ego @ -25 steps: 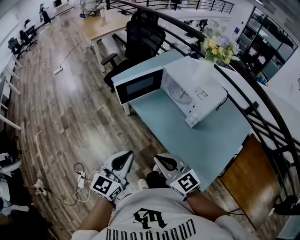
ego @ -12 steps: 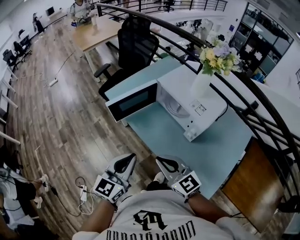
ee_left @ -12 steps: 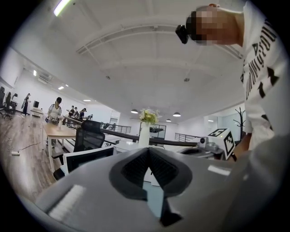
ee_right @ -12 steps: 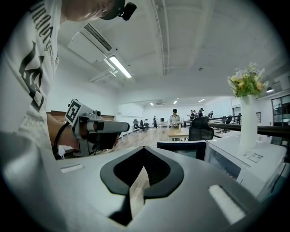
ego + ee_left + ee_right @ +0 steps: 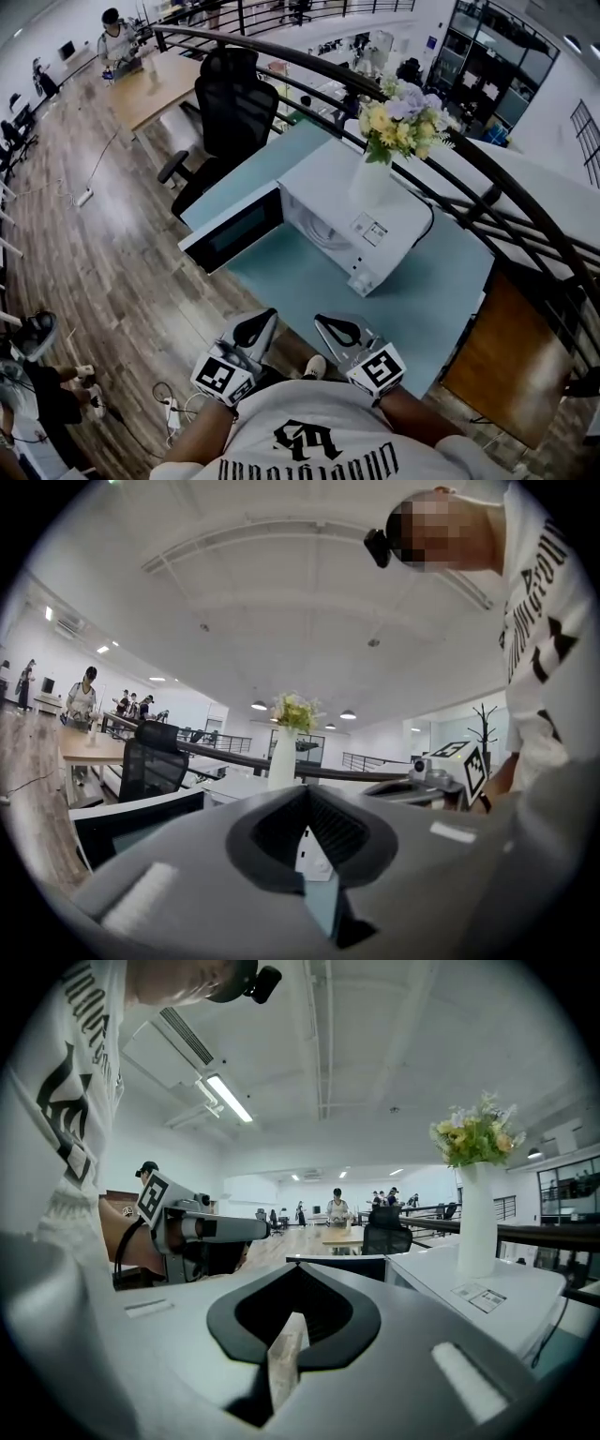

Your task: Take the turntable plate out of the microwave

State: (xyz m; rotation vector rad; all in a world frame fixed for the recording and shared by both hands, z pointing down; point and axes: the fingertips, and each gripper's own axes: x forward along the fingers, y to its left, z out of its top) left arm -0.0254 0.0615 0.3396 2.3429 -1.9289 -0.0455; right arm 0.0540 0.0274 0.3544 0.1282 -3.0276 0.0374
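Wood-plank floor [image 5: 122, 253] fills the left half of the head view. A dark curved railing [image 5: 487, 178] runs behind the work area.

1. Counter. A pale blue-green counter [image 5: 412, 291] runs diagonally through the centre of the head view. A black office chair [image 5: 234, 103] stands at its far end.

2. Microwave. A white microwave [image 5: 319, 178] sits on the counter, with its control panel on the near right of its front face. Its door [image 5: 230, 234] is swung fully open to the left, and the dark window faces up and outward.

3. Vase. A white vase [image 5: 370, 183] stands upright on the microwave top. It carries yellow and pale purple flowers [image 5: 398, 117].

4. Left gripper. The left gripper [image 5: 265, 317] is low in the head view, close to the person's torso and above the floor. It is just short of the counter's near edge. Its jaws are fully closed, tip against tip, with nothing between them. It touches nothing.

5. Right gripper. The right gripper [image 5: 323, 321] is beside the left one at about the same height, at the near edge of the counter. Its own view shows the jaws pressed together and empty. It contacts no object.

6. Both grippers point toward the microwave and are well apart from it.

7. Turntable plate. The turntable plate [image 5: 319, 234] is inside the open microwave cavity. Only a pale curved rim shows in the head view.
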